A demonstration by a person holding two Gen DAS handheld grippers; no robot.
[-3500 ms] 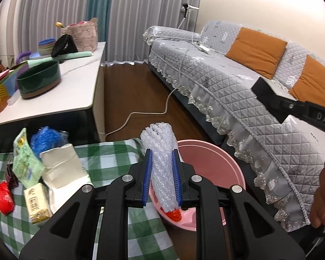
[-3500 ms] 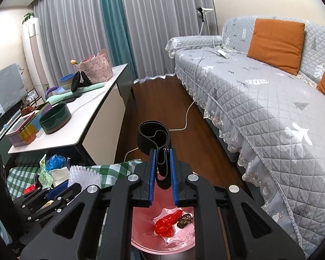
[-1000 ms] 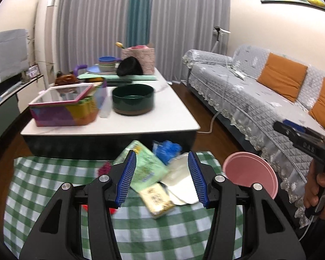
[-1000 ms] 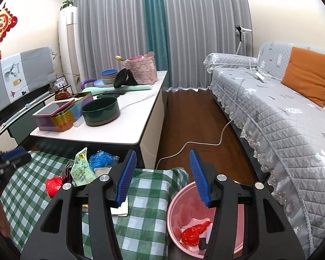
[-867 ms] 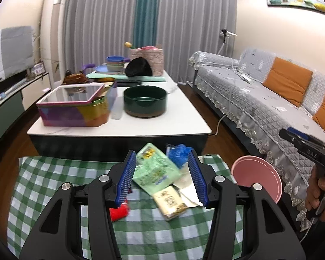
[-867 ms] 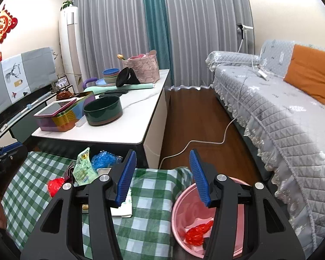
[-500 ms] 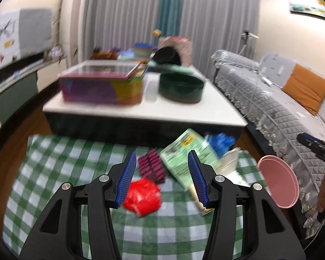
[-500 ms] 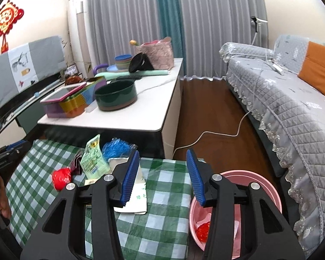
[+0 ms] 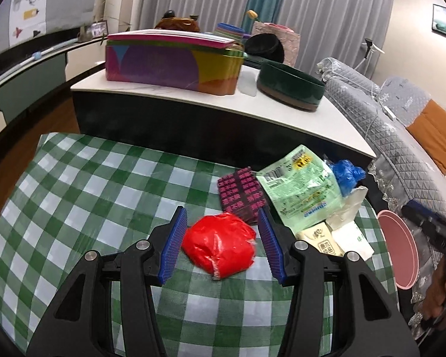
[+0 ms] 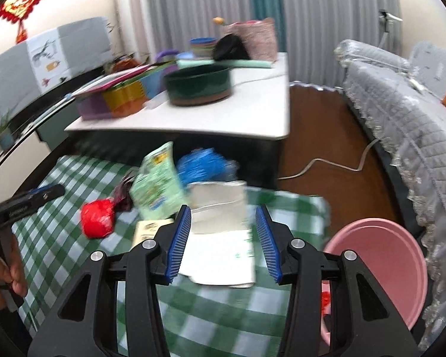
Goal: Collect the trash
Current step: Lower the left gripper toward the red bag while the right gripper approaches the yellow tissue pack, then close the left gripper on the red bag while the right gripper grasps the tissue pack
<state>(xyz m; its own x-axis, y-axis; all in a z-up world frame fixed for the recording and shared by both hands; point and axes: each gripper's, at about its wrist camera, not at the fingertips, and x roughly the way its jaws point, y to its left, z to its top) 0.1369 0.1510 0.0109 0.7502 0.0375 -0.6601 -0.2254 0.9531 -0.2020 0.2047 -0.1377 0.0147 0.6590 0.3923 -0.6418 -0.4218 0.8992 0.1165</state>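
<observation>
Crumpled red plastic wrapper [image 9: 219, 244] — dead ahead between our left gripper [image 9: 223, 245] pads, jaws wide, untouched | right gripper [image 10: 223, 242] wide over white paper packet [image 10: 220, 238]

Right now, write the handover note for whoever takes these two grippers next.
Left gripper: open, fingers either side of the red plastic wad, not gripping it.
Right gripper: open, empty, lined up on the white paper packets.
On the green checked cloth: the wad, a dark pink-patterned packet, a green wrapper, a blue plastic ball, a small beige pack.
Done: some red trash already lies in the pink bin.
Left: carry every piece above to the bin.
</observation>
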